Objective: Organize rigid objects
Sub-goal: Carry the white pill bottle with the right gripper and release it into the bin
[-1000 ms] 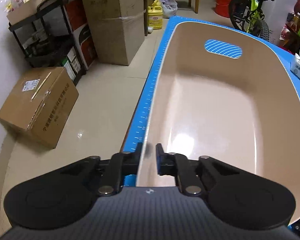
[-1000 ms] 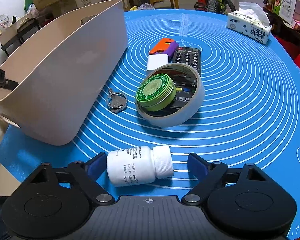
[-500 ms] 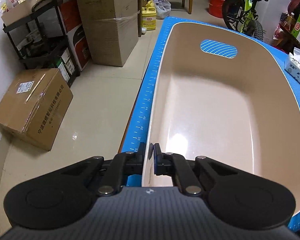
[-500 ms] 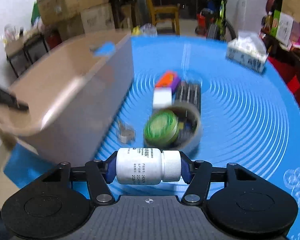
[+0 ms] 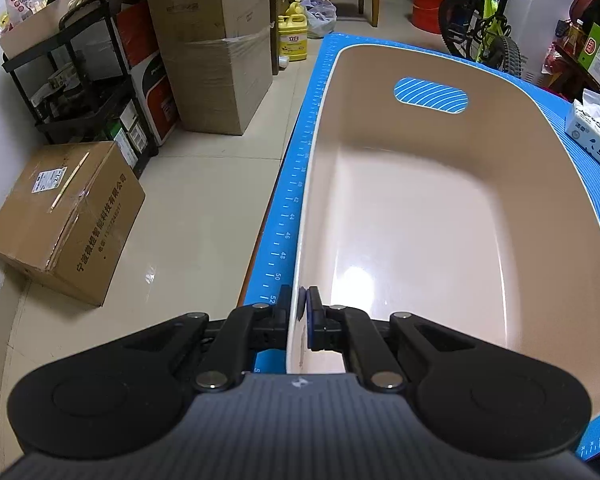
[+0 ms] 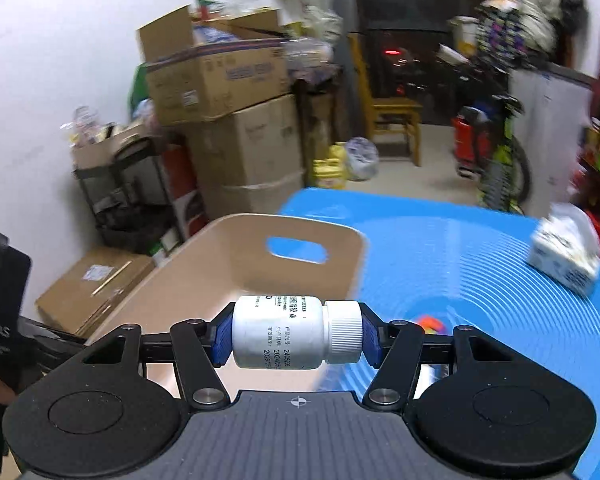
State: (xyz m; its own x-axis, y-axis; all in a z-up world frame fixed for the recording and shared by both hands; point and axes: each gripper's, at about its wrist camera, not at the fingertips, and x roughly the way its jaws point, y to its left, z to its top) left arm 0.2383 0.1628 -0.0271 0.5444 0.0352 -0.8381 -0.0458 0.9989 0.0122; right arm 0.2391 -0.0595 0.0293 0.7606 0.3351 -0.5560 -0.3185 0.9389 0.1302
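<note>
While fingers [image 6: 296, 336] clamp bottle [image 6: 280, 334].

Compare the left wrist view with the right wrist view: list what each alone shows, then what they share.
Only the left wrist view: the left gripper shut on the near rim of the beige plastic bin, and the bin's bare glossy floor.

Only the right wrist view: the right gripper clamping a white plastic pill bottle with a ribbed cap end to end, raised before the bin.

Both: the bin with its handle cut-out, the blue ringed mat, the white tissue pack and stacked cardboard boxes.
</note>
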